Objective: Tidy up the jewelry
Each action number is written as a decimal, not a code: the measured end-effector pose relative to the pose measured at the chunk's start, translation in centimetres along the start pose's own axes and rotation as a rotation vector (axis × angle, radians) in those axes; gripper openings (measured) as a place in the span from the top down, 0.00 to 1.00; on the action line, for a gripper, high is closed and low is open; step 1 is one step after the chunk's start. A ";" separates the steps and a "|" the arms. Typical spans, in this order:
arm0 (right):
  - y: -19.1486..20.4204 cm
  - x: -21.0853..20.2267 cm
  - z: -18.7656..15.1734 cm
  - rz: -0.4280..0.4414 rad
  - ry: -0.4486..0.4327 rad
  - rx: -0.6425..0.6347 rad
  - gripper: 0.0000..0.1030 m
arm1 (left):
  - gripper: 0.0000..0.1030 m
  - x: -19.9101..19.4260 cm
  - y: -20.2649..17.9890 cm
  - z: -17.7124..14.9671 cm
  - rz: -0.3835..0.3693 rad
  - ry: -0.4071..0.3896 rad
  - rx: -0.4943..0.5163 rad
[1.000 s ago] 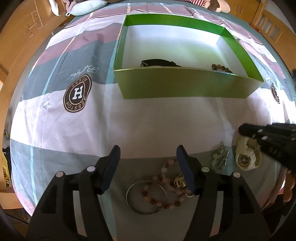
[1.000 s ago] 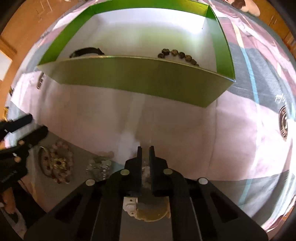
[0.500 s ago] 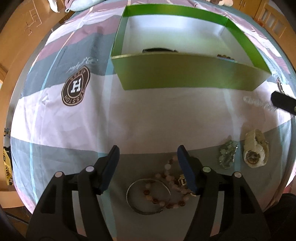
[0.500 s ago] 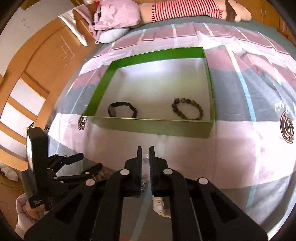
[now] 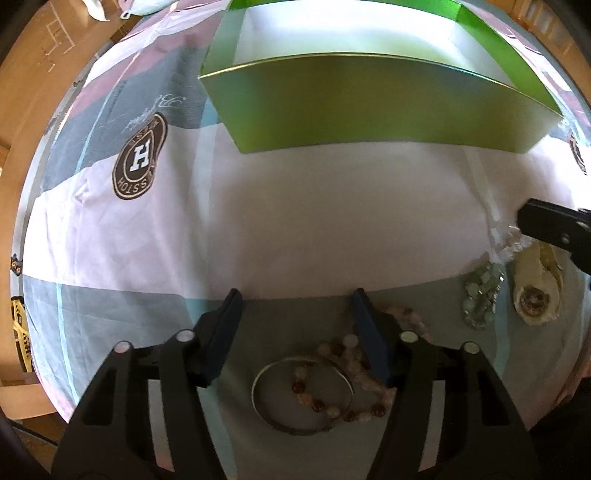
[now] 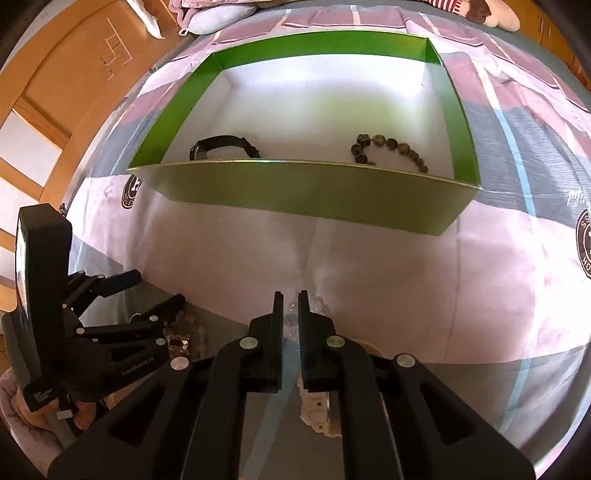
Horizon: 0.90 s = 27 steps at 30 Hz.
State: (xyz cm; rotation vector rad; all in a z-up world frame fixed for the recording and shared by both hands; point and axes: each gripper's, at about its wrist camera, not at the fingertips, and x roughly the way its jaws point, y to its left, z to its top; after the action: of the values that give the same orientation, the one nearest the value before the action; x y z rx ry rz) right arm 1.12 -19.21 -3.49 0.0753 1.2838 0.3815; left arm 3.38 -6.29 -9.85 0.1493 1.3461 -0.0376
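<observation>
My left gripper points down over a silver bangle and a pink bead bracelet on the bedsheet. Its jaws are closing, with the bangle and part of the beads between them, and the pads press on nothing. My right gripper is shut on a clear bead bracelet, held just above the sheet; the bracelet also shows beside the right gripper. A green bead bracelet and a cream watch lie to the right. The green box holds a black watch and a dark bead bracelet.
The box stands on a striped pink, grey and white bedsheet with round brown logos. Pillows and a soft toy lie at the far end of the bed. Wooden furniture runs along the left. A hand holds the left gripper.
My left gripper has sunk closer to the bangle and pink beads, and its jaws have narrowed slightly. My right gripper has lifted the clear bracelet away from the cream watch.
</observation>
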 end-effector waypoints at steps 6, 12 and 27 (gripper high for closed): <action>0.5 0.8 0.3 -0.010 0.011 -0.001 0.93 | 0.84 -0.3 -0.3 -0.3 -0.033 -0.003 0.017; 0.6 0.9 0.3 -0.014 0.013 -0.004 0.93 | 0.96 -0.3 0.5 -0.3 -0.019 -0.024 -0.013; -0.2 0.0 0.7 -0.002 -0.021 0.031 0.86 | 0.82 -0.8 4.5 0.0 -0.129 0.015 -0.019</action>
State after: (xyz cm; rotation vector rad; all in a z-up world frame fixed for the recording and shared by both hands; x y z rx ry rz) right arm 1.80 -19.28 -3.31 0.1038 1.2687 0.3580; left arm 3.67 -1.92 -8.71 0.0466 1.3695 -0.1331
